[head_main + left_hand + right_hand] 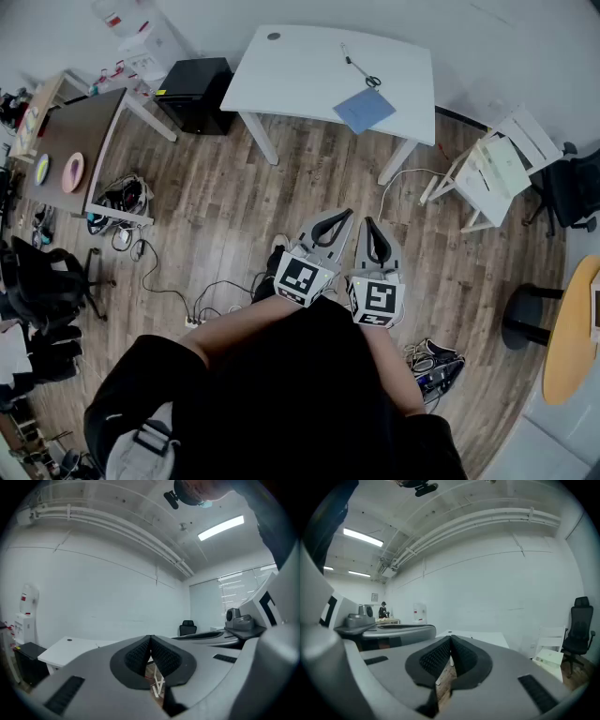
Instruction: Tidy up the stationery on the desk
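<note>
The left gripper and right gripper were pinched shut, empty, well back from the white desk bearing a blue notebook and scissors.

A white desk stands on white legs on the wooden floor. Near its back left corner the top has a small round dark cable hole. Three things lie on the right half. A thin pen lies slantwise towards the back edge. A pair of dark-handled scissors lies just in front of it, and whether the two touch cannot be made out. A blue notebook lies askew just in front of the scissors, one corner reaching the front edge.
</note>
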`<state>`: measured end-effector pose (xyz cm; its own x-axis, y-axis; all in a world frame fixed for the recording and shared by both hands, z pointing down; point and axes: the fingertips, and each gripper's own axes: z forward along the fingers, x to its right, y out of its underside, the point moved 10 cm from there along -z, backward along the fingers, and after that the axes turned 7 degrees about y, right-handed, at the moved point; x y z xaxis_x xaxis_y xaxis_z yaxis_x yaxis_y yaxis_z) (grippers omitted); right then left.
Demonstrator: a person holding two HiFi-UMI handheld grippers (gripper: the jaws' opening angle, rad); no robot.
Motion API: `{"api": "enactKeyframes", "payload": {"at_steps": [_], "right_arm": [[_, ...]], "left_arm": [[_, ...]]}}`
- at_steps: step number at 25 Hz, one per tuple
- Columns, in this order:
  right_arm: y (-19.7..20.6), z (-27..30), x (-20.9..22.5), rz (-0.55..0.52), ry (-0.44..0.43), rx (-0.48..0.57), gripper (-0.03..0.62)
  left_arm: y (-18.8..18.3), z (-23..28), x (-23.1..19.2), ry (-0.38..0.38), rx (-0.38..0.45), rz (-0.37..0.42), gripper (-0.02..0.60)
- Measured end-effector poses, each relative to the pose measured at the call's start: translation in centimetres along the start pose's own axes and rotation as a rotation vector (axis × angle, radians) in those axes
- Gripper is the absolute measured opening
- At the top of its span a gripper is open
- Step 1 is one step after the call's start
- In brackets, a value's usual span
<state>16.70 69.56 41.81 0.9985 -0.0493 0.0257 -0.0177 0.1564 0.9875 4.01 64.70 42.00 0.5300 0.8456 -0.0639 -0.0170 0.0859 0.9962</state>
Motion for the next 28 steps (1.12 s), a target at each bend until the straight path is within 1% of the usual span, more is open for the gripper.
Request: {"api": "enactKeyframes", "payload": {"at_steps": [3,6,9,12,14,17,20,23,25,28], "right_arm": [[0.2,-0.6,0.9,0.022,0.005,0.003,0.032],[0.7,-0.7,2.1,0.062,0.034,0.000,0.035],[1.3,-0.2,2.8,0.106,0.044,-0.011,0.035],[1.6,0.8,3.0,0.110,0.054,-0.014,0.035],[1.6,1.6,3.2,0.108,0.037,-0.009,0.035],[1.3,2.9,3.7,0.123,-0.004,0.001,0.035],[1.4,4.9,5.3,0.123,0.031,-0.020,0.035],[1.1,8.4,6.5,0.113,0.069,-0.051,0.035],[0.7,10.8,7.0,0.091,0.078,-0.065,0.035],[0.0,14.6,7.5,0.078,0.089,-0.081,0.035]], "left_arm": [[0.3,0.2,0.6,-0.005,-0.004,-0.014,0.014],[0.5,0.4,0.9,-0.007,-0.025,-0.007,0.012],[0.9,0.7,0.6,0.003,-0.041,-0.007,0.014],[1.0,1.7,-0.3,0.024,-0.039,-0.010,0.014],[1.1,2.8,-1.1,0.036,-0.047,-0.010,0.014],[1.7,4.9,-2.4,0.049,-0.043,-0.025,0.014],[2.2,7.6,-4.1,0.068,-0.030,-0.056,0.014],[2.3,10.2,-6.8,0.113,-0.010,-0.101,0.014],[2.2,11.8,-8.9,0.122,-0.006,-0.108,0.014],[2.3,14.1,-11.9,0.128,-0.024,-0.117,0.014]]}}
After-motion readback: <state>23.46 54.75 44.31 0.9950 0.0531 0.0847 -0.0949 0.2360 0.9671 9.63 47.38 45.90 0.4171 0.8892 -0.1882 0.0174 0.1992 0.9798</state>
